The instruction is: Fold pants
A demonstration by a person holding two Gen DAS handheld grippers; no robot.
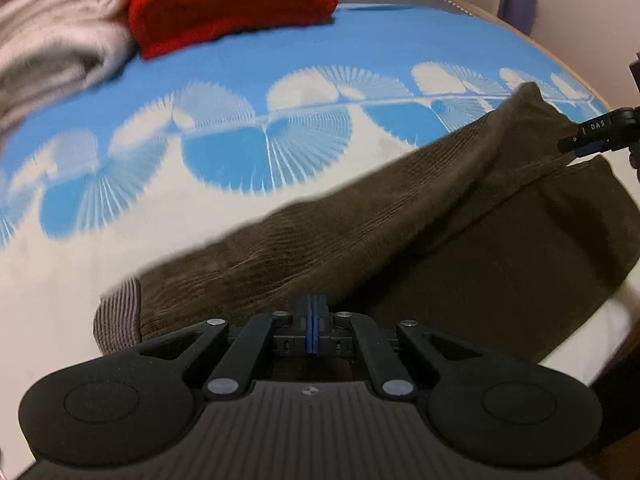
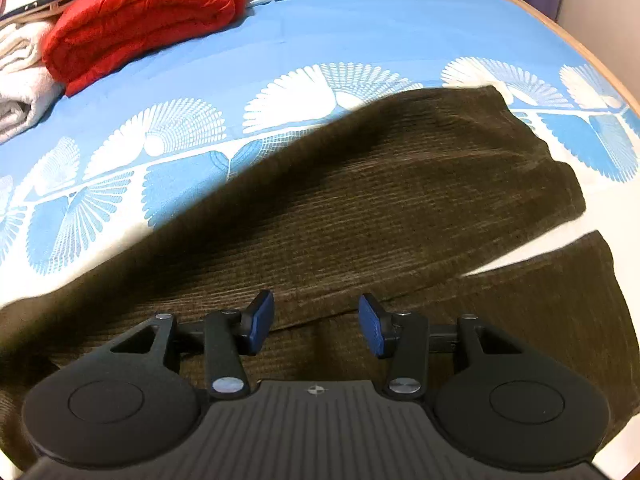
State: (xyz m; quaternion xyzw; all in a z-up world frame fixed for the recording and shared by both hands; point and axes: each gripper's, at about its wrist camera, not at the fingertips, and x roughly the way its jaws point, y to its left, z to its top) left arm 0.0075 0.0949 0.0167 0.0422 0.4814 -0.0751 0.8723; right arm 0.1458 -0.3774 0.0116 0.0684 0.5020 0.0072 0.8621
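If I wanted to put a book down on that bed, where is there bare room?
The widest free stretch is the blue-and-white bedspread between the brown corduroy pants and the folded red blanket. The plain blue strip beyond the pattern, toward the far edge, is also bare. The far left corner is crowded: the red blanket sits against folded white blankets.

Dark brown corduroy pants (image 2: 360, 200), partly folded, on bed

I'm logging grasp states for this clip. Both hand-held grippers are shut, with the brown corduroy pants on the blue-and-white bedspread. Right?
Not quite. Only the left hand-held gripper is shut; its blue pads meet at the pants' edge. The right hand-held gripper is open, as the right wrist view shows: its pads stand apart above the fabric. The pants do lie on the blue-and-white bedspread.
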